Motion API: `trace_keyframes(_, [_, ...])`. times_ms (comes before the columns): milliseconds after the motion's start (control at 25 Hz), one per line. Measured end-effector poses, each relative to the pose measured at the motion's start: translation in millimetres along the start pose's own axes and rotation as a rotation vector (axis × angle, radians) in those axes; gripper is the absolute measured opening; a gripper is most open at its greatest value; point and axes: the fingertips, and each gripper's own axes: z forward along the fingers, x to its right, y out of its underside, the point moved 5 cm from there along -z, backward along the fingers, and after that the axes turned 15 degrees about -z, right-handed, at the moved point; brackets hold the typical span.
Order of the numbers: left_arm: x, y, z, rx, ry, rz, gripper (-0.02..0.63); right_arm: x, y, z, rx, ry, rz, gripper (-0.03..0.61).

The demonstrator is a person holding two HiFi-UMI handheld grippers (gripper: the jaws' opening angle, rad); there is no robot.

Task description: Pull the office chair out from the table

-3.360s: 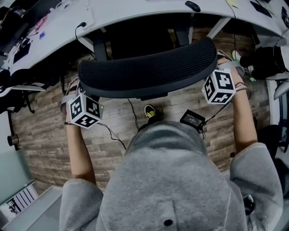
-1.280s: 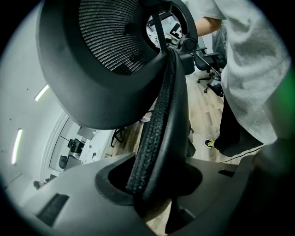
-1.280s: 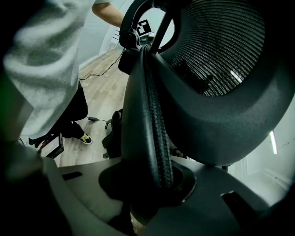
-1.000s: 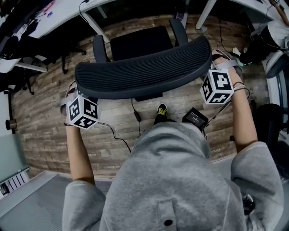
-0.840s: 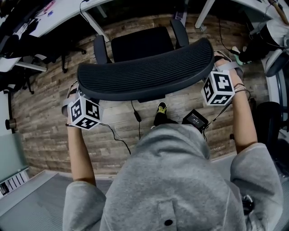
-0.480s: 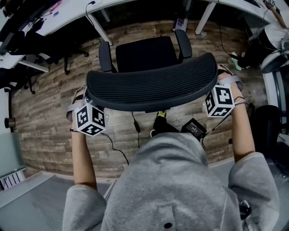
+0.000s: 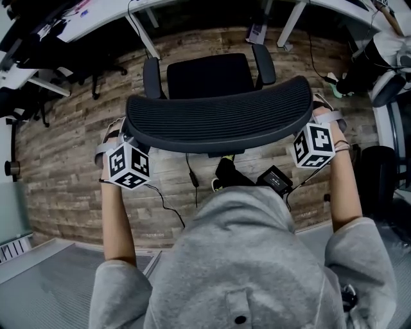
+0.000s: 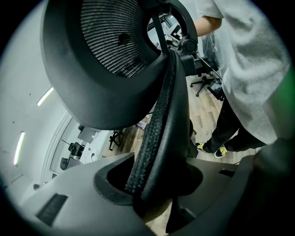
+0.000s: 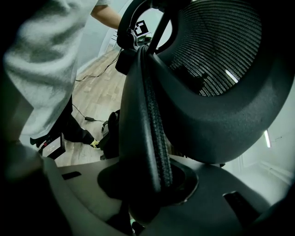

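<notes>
The black office chair stands out from the white desk (image 7: 106, 9), its seat (image 7: 209, 74) over bare wood floor. Its mesh backrest (image 7: 218, 122) spans the head view just ahead of me. My left gripper (image 7: 123, 140) holds the backrest's left edge, and the padded rim (image 8: 159, 133) runs down between its jaws (image 8: 152, 189), which are shut on it. At the right edge, my right gripper (image 7: 319, 117) has the rim (image 9: 148, 115) seated between its jaws (image 9: 147, 186); these jaws are opening, with the rim still in them.
A black power brick (image 7: 276, 178) and its cable (image 7: 192, 177) lie on the floor by my feet. Desk legs (image 7: 144, 35) stand beyond the chair. Dark equipment (image 7: 379, 61) crowds the right side. A grey mat (image 7: 51, 283) covers the near left floor.
The chair and both grippers have come back toward me, away from the desk. The seat, earlier under the desk edge, now stands over open floor.
</notes>
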Motion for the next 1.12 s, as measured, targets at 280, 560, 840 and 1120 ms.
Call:
trace_keyframes(280, [5.0, 13.2, -14.6, 0.069, -0.157, -0.028, 0.278, -1.5, 5.3, -22.5, 0.009, 0.189, 0.184, 0.223])
trace_keyframes(560, [-6.0, 40.3, -62.3, 0.212, -0.243, -0.322, 0.339, -17.4, 27.9, -68.9, 0.005, 0.297, 0.351, 0.233])
trace_keyframes(840, [33.2, 35.8, -104.4, 0.436, -0.262, -0.740, 0.230, -17.1, 5.5, -124.8, 0.326, 0.483, 0.800, 0.194])
trace_keyframes(1120, [81.8, -12.8, -107.9, 0.630, -0.222, -0.887, 0.012, -29.6, -55.5, -133.9, 0.550, 0.500, 0.942, 0.045])
